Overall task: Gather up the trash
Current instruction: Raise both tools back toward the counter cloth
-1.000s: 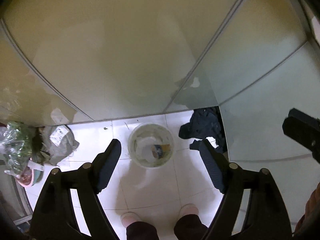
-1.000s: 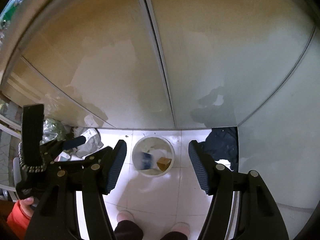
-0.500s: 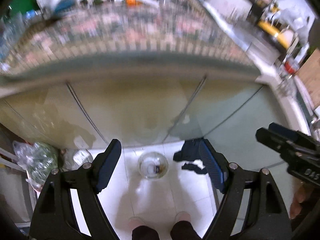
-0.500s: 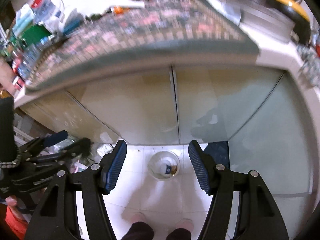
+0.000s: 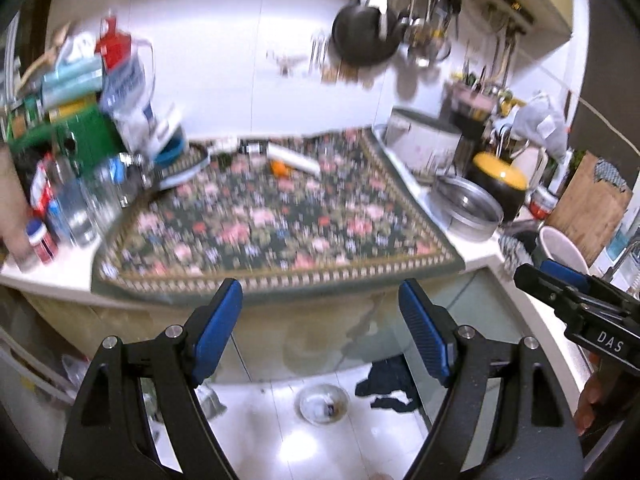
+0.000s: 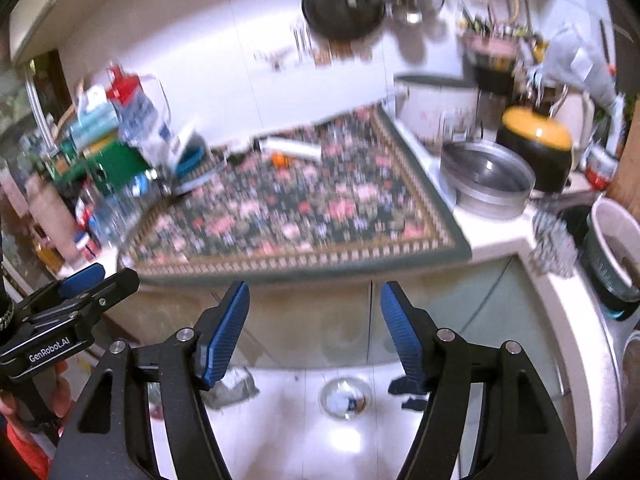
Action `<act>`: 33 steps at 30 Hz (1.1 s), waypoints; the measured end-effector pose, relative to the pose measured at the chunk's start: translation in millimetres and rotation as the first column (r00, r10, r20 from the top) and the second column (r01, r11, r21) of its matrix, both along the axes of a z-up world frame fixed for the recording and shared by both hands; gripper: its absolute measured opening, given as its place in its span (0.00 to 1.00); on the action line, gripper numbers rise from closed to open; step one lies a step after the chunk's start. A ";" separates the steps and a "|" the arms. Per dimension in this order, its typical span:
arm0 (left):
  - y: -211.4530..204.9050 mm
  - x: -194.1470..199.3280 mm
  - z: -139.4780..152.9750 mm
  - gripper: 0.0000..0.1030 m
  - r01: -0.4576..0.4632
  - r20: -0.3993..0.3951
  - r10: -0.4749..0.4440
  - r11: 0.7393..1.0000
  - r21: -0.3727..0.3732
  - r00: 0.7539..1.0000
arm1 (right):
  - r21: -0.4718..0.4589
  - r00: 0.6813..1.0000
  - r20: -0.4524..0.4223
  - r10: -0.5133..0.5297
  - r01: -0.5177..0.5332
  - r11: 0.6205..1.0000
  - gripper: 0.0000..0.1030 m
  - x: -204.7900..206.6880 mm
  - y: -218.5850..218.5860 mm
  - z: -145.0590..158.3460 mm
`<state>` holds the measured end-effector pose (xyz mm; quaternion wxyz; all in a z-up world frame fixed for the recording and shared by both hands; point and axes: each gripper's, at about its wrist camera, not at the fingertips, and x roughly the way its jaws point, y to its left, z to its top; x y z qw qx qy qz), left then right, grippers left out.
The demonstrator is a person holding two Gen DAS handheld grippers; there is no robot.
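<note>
Both views have swung up from trash bin (image 5: 323, 403) to floral countertop mat (image 5: 276, 220). Your left gripper (image 5: 320, 334) and right gripper (image 6: 314, 330) gape empty; orange scrap (image 5: 279, 167) far on the mat remains uncollected.

- Both views are lit brightly from indoor light overhead; the white wall (image 5: 248, 60) is nearly washed out.
- Glare pools on the glossy floor tiles (image 5: 296, 452), and again below the small bin (image 6: 345, 399) in the right view.
- Motion blur smears the flowered cloth (image 5: 272, 224), the hanging pan (image 5: 366, 34) and the clutter of bottles (image 5: 80, 200); the pan's shadow falls soft on the wall.
- The left gripper (image 5: 320, 338) and right gripper (image 6: 314, 334) are sharp, their blue pads crisp.
- Fisheye bending curves the counter edge (image 6: 560, 300), and the corners fall to black.
- The cabinet doors (image 6: 312, 328) sit dim under the counter's shade.
</note>
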<state>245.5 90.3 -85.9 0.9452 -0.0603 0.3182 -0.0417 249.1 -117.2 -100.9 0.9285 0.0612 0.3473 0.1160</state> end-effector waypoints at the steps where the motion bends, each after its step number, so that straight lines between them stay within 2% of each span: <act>1: 3.7 -3.5 7.8 0.78 0.000 0.018 0.000 1.000 0.000 1.000 | -0.003 1.000 0.022 -0.005 0.005 1.000 0.64 -3.1 2.9 7.0; 5: 10.5 -6.4 30.4 0.79 -0.006 0.070 0.005 1.000 0.012 0.998 | -0.014 0.995 0.101 -0.016 0.018 1.000 0.69 -5.6 13.0 31.8; 10: 10.4 7.6 42.5 0.87 -0.019 0.119 0.014 0.999 0.035 0.993 | -0.005 0.986 0.166 -0.018 0.019 1.000 0.72 4.9 14.4 49.1; 16: -1.5 54.1 44.1 0.87 -0.058 0.129 0.050 0.996 0.063 0.990 | -0.012 0.977 0.213 0.012 -0.010 1.000 0.72 41.5 10.5 53.4; 23: -14.3 140.7 42.7 0.88 -0.137 0.074 0.134 0.990 0.032 0.988 | -0.016 0.975 0.194 0.108 -0.107 0.994 0.72 114.6 -9.8 54.5; 27: -19.8 190.2 35.1 0.88 -0.212 0.036 0.211 0.977 0.020 0.977 | -0.024 0.973 0.155 0.173 -0.172 0.985 0.72 165.0 -20.5 53.5; 33: -13.3 240.4 21.3 0.88 -0.298 -0.015 0.298 0.954 -0.024 0.954 | -0.038 0.960 0.114 0.254 -0.252 0.967 0.72 226.4 -27.2 43.9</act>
